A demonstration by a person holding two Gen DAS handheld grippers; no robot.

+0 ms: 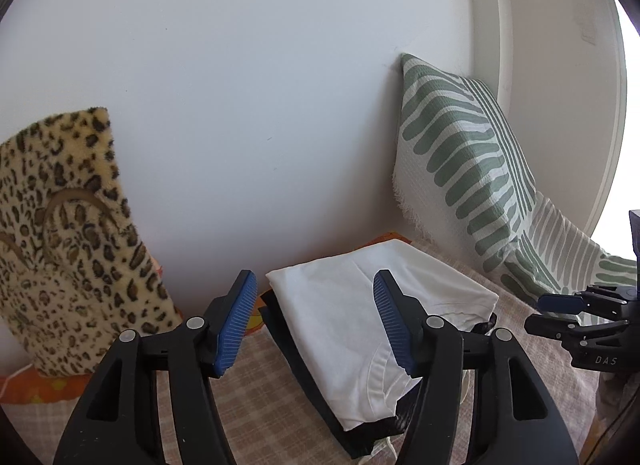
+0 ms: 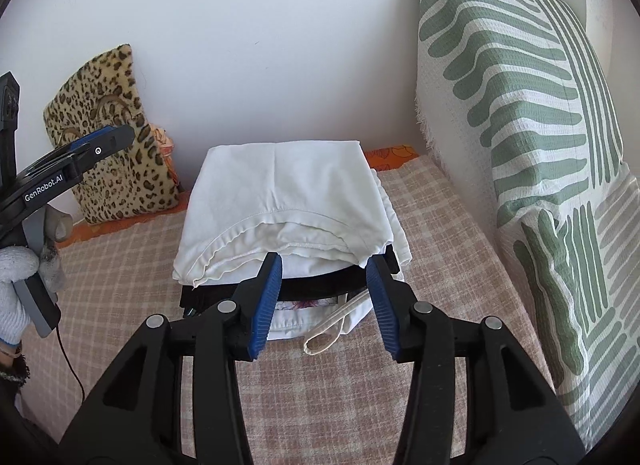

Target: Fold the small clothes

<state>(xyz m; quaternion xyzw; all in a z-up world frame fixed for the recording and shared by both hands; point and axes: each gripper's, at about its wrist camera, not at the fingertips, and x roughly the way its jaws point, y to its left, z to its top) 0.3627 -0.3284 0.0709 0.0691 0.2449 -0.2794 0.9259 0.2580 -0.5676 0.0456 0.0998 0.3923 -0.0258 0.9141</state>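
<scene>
A folded white garment lies on top of a stack of folded clothes, above a black garment and a white piece with a loose strap. The stack also shows in the left wrist view. My right gripper is open and empty, its blue pads at the stack's near edge. My left gripper is open and empty, held above the stack's left side. It shows in the right wrist view, and the right gripper shows in the left wrist view.
The stack sits on a checked pink bed cover. A leopard-print cushion leans on the white wall at the left. A green-and-white striped pillow stands at the right. An orange sheet edge shows by the wall.
</scene>
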